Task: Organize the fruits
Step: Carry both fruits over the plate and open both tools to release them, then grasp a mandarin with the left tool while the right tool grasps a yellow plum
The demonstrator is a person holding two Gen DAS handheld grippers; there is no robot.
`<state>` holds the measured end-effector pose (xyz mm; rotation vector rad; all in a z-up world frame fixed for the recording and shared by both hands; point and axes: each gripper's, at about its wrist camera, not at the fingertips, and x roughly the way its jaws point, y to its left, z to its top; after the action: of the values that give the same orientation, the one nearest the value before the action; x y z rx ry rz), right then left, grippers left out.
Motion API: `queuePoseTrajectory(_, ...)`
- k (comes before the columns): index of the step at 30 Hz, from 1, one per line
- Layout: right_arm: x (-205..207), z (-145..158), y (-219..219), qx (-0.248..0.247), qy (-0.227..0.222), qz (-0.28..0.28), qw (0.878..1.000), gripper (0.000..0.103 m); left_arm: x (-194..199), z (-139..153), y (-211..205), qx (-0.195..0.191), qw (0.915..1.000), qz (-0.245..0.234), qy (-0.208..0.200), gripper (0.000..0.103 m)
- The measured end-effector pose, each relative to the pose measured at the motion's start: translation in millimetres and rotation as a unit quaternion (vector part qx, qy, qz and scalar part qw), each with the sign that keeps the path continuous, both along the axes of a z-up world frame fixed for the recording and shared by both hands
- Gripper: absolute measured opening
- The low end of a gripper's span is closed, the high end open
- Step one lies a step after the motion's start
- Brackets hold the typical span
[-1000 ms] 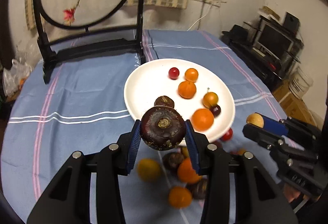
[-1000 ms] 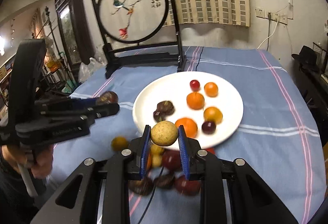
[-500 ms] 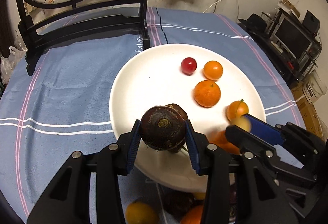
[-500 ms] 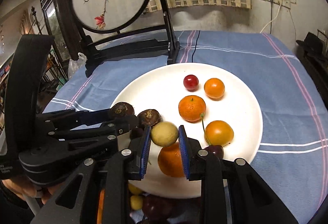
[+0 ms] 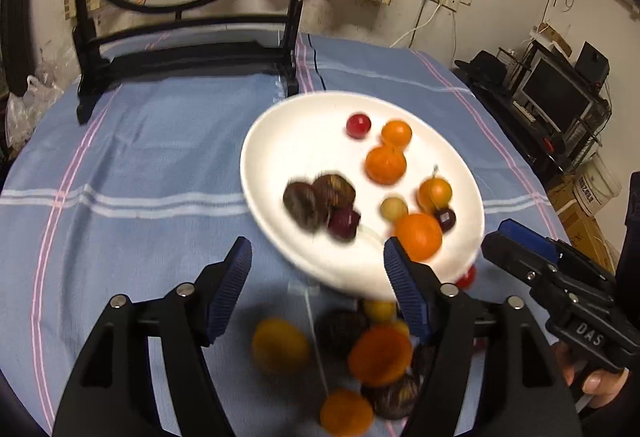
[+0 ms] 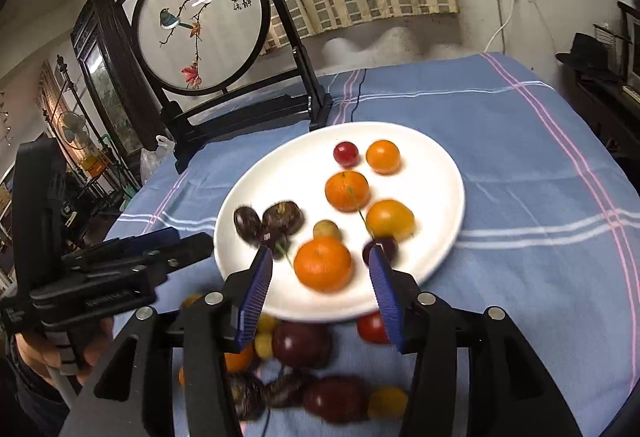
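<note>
A white plate on the blue cloth holds several fruits: oranges, a red cherry tomato, two dark brown fruits side by side, and a small yellow-brown fruit. My left gripper is open and empty, just short of the plate's near rim. My right gripper is open and empty above the plate's near edge. Loose fruits lie on the cloth below both grippers.
A black stand with a round embroidered screen stands at the table's far side. The blue cloth spreads left of the plate. Each gripper shows in the other's view, the right one and the left one.
Both grippers opened and drew back. The dark brown fruit from the left and the yellow-brown fruit from the right now lie on the plate.
</note>
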<state>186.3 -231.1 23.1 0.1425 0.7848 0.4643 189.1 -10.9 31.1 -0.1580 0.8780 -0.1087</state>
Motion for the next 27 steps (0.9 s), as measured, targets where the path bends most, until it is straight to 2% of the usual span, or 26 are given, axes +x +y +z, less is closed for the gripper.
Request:
queuePoseTrajectory(3,-15,-7,-4,-0.005,0.003,-0.006,1.000,0.058,-18,-7,2,-0.004,1.0000,0.002,0.005,0.067)
queuePoseTrajectory(14,-46,-27,-24,0.001,0.012,-0.041,0.999,0.062,-74,-30,-7,0.002,0.9994,-0.025,0.025,0.068)
queuePoseTrajectory(20,-47,-29,-27,0.004,0.013,-0.047,0.999,0.063,-85,-43,-12,0.012,0.9982,-0.042,0.040,0.068)
queuePoseTrajectory(24,-48,-28,-27,0.008,0.012,-0.047,0.999,0.069,-87,-53,-19,0.028,0.9966,-0.056,0.053,0.068)
queuePoseTrajectory(27,-50,-28,-30,0.012,0.010,-0.047,0.999,0.070,-84,-53,-21,0.035,0.9963,-0.063,0.047,0.069)
